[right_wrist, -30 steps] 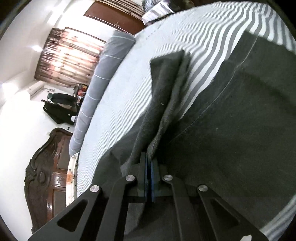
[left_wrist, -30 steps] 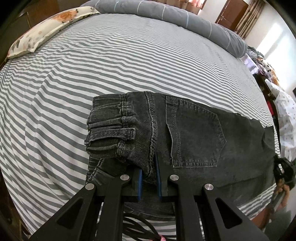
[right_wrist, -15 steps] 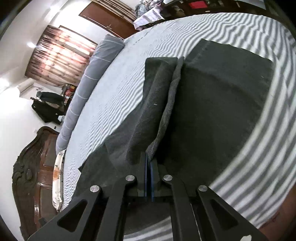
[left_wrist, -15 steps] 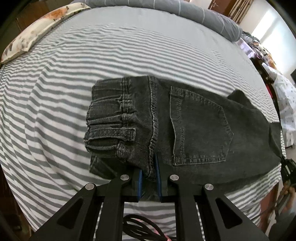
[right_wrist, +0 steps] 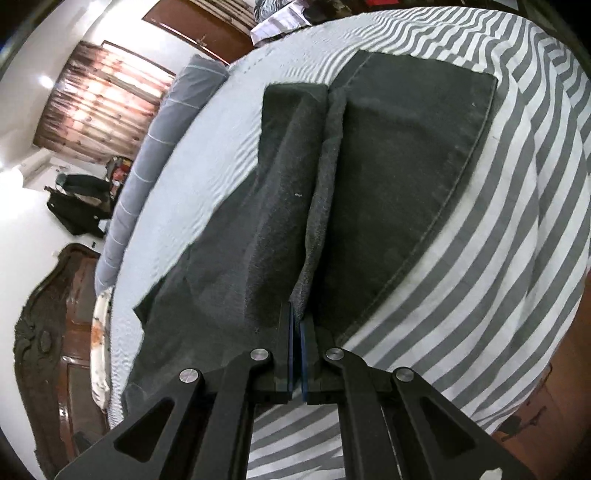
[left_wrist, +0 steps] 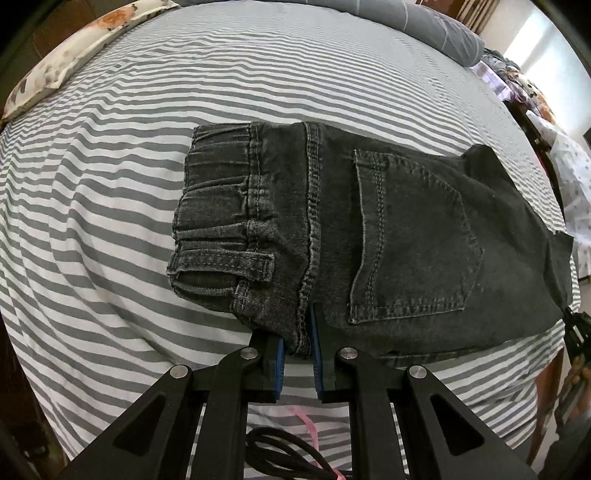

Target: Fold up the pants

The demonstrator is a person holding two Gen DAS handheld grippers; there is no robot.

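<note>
Dark grey jeans [left_wrist: 369,221] lie on the striped bed, the waistband to the left and the back pocket facing up. My left gripper [left_wrist: 298,343] is shut on the near waist edge by the centre seam and holds it lifted. In the right wrist view the same pants [right_wrist: 388,184] show as leg cloth, and my right gripper [right_wrist: 296,325] is shut on a raised fold of the leg. The leg hems lie flat beyond it.
The grey-and-white striped sheet [left_wrist: 147,147] covers the bed. A floral pillow [left_wrist: 74,55] lies at the far left and a grey bolster [left_wrist: 424,22] along the far edge. A dark wooden headboard [right_wrist: 48,332] and clothes piles stand beside the bed.
Both grippers have pulled the pants toward the near edge of the bed. The lower layer under the waistband is now hidden, and the legs lie flatter.
</note>
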